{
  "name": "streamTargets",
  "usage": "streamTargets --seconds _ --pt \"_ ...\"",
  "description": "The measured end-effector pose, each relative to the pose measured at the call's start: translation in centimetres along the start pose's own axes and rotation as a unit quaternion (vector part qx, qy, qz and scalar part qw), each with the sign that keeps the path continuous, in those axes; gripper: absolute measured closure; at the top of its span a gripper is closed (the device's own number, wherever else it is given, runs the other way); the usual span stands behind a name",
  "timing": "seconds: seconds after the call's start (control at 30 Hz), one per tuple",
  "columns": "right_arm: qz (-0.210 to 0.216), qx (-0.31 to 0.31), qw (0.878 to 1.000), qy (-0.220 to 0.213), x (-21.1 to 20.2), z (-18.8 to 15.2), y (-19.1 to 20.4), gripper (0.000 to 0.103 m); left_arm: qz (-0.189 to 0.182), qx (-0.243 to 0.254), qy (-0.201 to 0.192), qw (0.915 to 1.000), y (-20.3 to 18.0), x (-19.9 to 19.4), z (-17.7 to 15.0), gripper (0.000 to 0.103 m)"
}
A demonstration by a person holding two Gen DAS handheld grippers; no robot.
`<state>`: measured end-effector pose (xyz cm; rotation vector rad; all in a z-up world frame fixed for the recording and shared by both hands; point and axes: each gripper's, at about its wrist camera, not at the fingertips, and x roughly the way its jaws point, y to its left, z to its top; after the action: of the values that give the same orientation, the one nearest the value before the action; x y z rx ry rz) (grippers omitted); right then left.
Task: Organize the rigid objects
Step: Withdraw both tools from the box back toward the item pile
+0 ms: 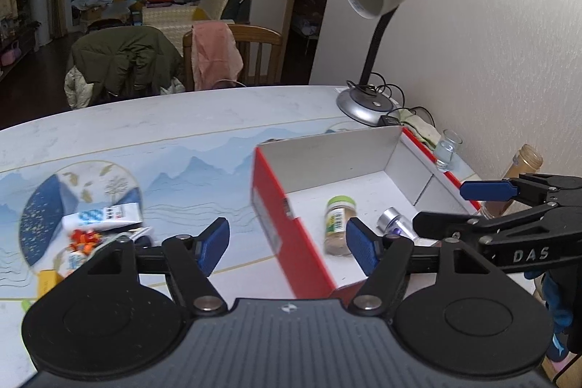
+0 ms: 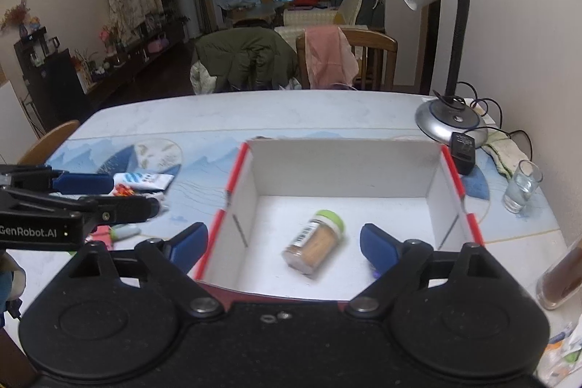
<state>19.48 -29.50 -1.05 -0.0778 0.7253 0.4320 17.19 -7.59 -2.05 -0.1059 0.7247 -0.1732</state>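
Both tools hang empty above the red-sided, white-lined cardboard box point(image 2: 345, 170), which sits toward the right edge of the pale blue landscape-printed tabletop point(image 2: 254, 119). The left gripper point(image 1: 287, 244) and the right gripper point(image 2: 283, 242) each stand with jaws wide and nothing between the pads, so a drop-off looks just finished and a fresh pick is due. Inside the box lie 2 things: 1 green-capped glass spice jar point(image 2: 314, 244) on its side and 1 silver cylindrical can point(image 1: 394, 224) beside it. The next move likely calls for swinging toward the left edge, where 1 white and blue packet point(image 1: 103, 215) and 1 small orange-red toy point(image 1: 83, 239) wait among blurred clutter I cannot count. Along the right edge stand 1 clear shot glass point(image 2: 522, 186), 1 silver desk lamp point(image 2: 451, 122) and 1 brown-filled bottle point(image 2: 562, 279).
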Motion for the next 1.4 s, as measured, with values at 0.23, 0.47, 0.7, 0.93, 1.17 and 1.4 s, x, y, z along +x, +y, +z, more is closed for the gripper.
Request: streamTargets --seconds 0.23,0.47,0.7,0.93,1.17,1.4 --pt "0.009 0.013 1.0 -0.024 -0.8 -0.5 3.5 0.005 0.004 -0.008 -0.008 0.9999 3.8 -2.8 -1.5 0.019" --pt "0.015 0.028 0.999 -0.041 -1.1 -0.6 6.7 0.001 0.013 -0.02 -0.015 0.9996 7.9 -4.8 -2.8 0.01" --pt "0.021 0.036 0.998 -0.044 -0.6 -1.2 10.1 0.001 0.035 -0.034 -0.025 0.9985 12.4 -6.3 -4.1 0.0" --pt "0.028 0.044 0.998 -0.028 0.8 -2.0 13.2 0.001 0.061 -0.036 -0.03 0.9971 17.0 -7.5 -5.9 0.0" --pt "0.041 0.027 0.999 -0.006 2.2 -2.7 16.4 0.001 0.065 -0.037 -0.024 0.9969 21.0 -8.1 -8.5 0.0" --pt "0.064 0.0 0.998 0.017 3.9 -3.1 19.5 0.001 0.051 -0.028 -0.004 0.9983 24.0 -7.2 -10.9 0.0"
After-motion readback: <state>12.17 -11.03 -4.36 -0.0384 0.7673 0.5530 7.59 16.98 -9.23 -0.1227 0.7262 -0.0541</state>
